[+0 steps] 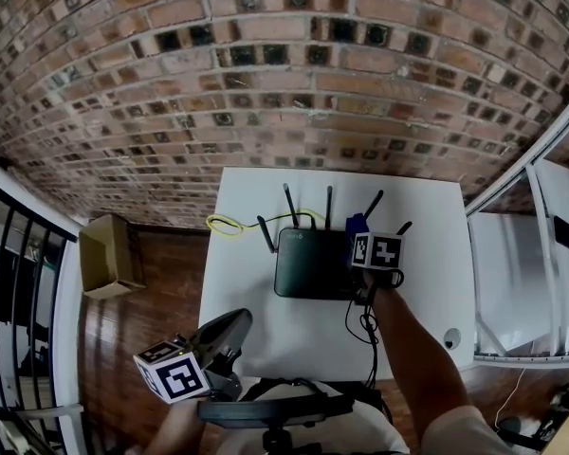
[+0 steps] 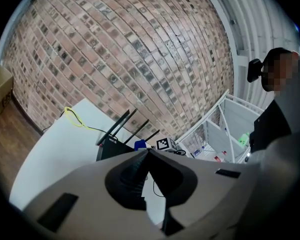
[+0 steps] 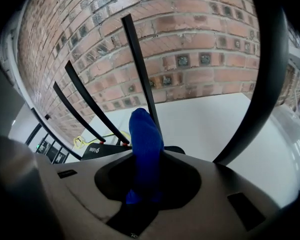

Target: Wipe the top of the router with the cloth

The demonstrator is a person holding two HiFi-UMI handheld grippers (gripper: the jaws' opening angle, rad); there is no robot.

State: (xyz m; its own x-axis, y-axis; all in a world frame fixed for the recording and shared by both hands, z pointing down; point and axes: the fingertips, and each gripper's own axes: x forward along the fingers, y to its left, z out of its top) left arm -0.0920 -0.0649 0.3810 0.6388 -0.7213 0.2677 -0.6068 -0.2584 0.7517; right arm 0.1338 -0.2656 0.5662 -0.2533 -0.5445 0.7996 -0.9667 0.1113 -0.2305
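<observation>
The right hand-held gripper (image 3: 145, 180) pinched the blue cloth (image 3: 146, 144), with the router (image 1: 308, 265) just beneath and to its left. The wipe likely needed a leftward sweep next. The left hand-held gripper (image 2: 147, 156) was closed, empty and well back.

"wifi6" on the router

the router (image 3: 101, 152) is showing white print reading "wifi6" on its black top in the right gripper view. the same print is appearing in the head view and the left gripper view, too small to read there.
</observation>
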